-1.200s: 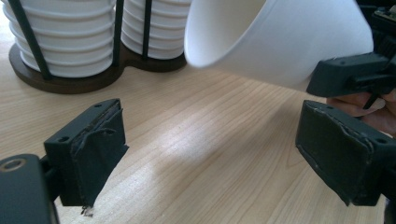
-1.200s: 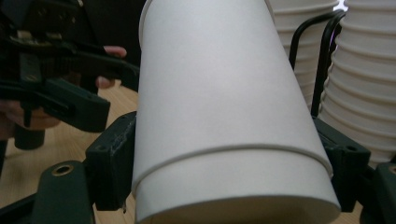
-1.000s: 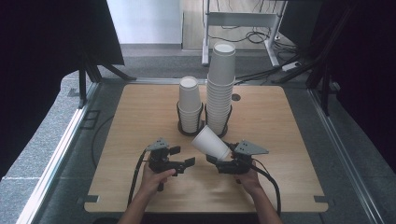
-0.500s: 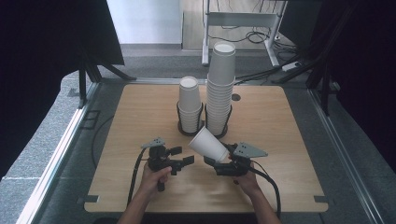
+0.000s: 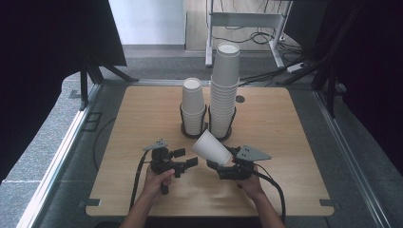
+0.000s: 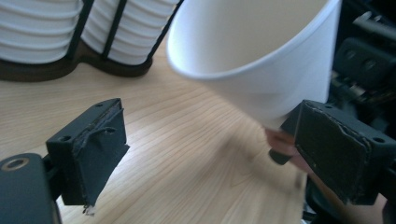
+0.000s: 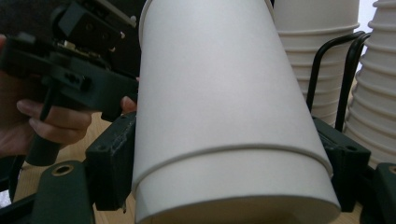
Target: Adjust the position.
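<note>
R gripper [image 5: 227,164] is clamping the lower part of a white paper cup [image 5: 213,148], jaws pressing either side near its base; in the right gripper view the cup [image 7: 219,116] looks like two nested cups, going by a seam line w/ a second wall below it. It's tilting, mouth pointing up and left, hanging just in front of the cup holder [image 5: 207,127] and off the table [image 5: 290,142]. L gripper [image 5: 187,164] is sitting w/ jaws spread, holding nothing, just left of the cup's rim.

Progress, as a judgement: cup is already out of the holder; separating it, or passing it to the L side, isn't done yet. Short stack [image 5: 193,105] and tall stack [image 5: 225,90] are standing in the holder.

Vs 0.5 s ago: cup has tipped a bit lower toward the L gripper, which has edged closer; stacks unchanged.
</note>
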Tool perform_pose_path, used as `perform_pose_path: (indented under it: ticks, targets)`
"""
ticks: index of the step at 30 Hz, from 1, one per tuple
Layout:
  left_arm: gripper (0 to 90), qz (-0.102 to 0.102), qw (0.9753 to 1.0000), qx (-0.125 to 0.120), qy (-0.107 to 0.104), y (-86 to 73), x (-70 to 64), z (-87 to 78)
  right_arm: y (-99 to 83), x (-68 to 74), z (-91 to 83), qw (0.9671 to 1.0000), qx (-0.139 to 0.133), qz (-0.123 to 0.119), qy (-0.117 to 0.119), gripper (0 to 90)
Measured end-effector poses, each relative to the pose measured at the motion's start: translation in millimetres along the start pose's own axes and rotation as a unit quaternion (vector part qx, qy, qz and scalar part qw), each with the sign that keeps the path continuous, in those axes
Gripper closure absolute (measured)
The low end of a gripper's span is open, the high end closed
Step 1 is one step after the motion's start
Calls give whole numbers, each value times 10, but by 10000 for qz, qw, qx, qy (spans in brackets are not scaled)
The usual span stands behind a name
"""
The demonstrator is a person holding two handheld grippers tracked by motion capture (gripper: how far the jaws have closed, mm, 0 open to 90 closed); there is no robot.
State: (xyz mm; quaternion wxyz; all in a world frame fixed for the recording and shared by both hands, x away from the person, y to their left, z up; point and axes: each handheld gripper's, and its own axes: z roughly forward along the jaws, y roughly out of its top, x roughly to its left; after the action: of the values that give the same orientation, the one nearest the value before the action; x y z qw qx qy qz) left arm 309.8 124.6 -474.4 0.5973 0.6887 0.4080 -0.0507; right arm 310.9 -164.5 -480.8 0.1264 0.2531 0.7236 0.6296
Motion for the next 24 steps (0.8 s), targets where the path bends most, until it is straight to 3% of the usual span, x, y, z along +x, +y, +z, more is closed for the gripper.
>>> perform_pose_path:
  ticks: [9,18,24]
  targets:
    - [45,-176,9989,-20,-443,51,-27,63,-25,107,35,9996,-202,-88,184,215]
    - [11,-121,9983,-53,-569,185,-64,210,-77,173,124,9992,-158,-201,306,218]
    - [29,-267,9974,-160,-656,187,-17,253,-101,171,156,9994,-57,-240,257,219]
